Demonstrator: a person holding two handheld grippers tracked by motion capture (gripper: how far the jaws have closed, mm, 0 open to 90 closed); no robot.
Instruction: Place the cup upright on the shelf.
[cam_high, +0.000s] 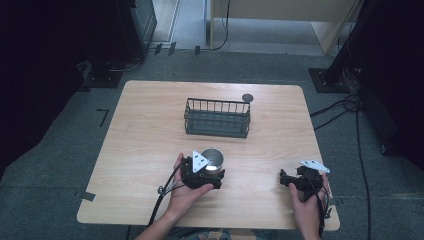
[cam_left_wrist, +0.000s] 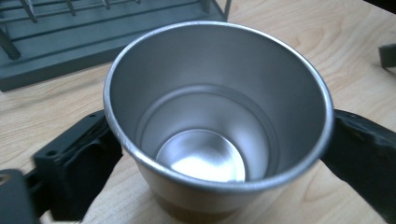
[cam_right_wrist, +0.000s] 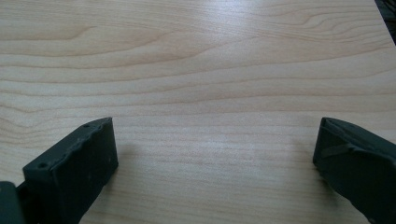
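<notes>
A shiny steel cup stands upright on the wooden table, just in front of the middle. My left gripper is shut on it from the near side. In the left gripper view the empty cup sits between the two black jaws, which press against its wall on either side. My right gripper rests low at the table's front right, pointing left. Its jaws stand wide open in the right gripper view, with bare wood between them.
A dark wire basket stands empty behind the cup at the table's middle, and its grey base and bars lie close beyond the cup's rim. A small dark round disc lies behind the basket's right end.
</notes>
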